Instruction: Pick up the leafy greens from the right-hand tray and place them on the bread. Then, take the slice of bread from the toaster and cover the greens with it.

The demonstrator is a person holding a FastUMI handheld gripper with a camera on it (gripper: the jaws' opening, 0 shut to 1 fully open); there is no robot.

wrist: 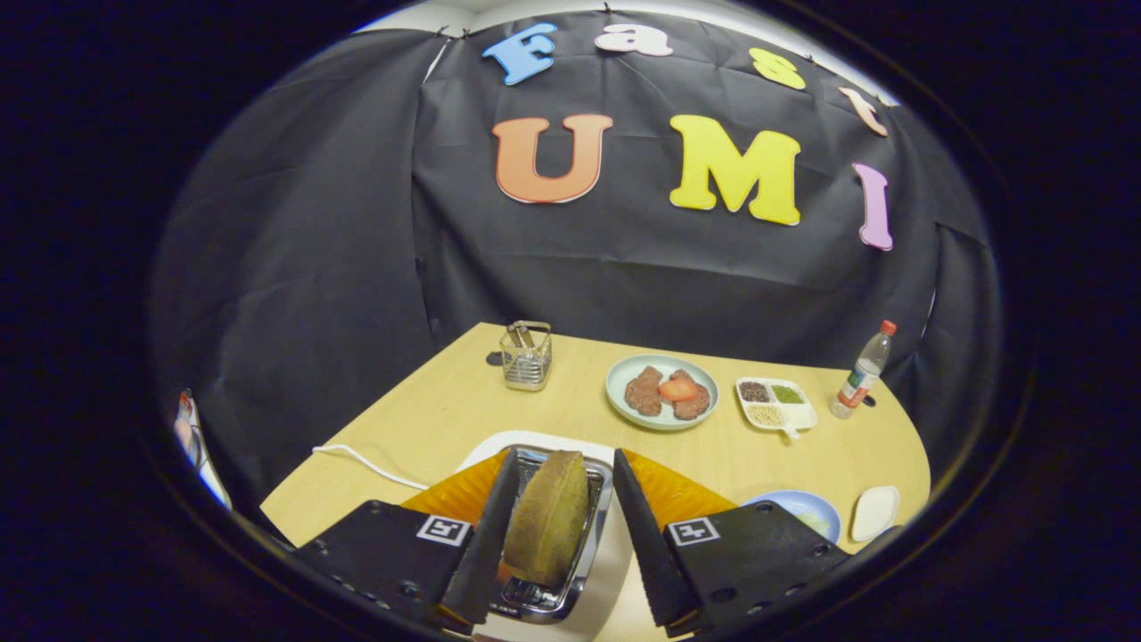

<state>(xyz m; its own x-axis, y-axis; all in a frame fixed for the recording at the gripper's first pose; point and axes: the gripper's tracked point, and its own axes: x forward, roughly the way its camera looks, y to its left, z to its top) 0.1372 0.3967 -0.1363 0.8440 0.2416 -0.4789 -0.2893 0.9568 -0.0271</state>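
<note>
While the slice of bread [546, 517] stands upright in the slot of the toaster [595, 508], we see our gripper [553, 522] poised over it with the jaws spread wide, one finger on each side of the slice and neither pressing on it, the left one close beside its face and the right one apart. We judge the bread light, dry and crumbly, stiff enough to lift by its upper edge but likely to dent or break if squeezed hard, so we would close gently on the two flat faces near the top, clear of the metal slot. Beyond the toaster on the bench [446, 401] lie a plate of meat pieces with a red slice [661, 390], a divided dish of seeds [775, 403], a bottle [861, 371] and a glass holder [526, 357]; a blue dish [807, 510] sits just right of the right finger.
</note>
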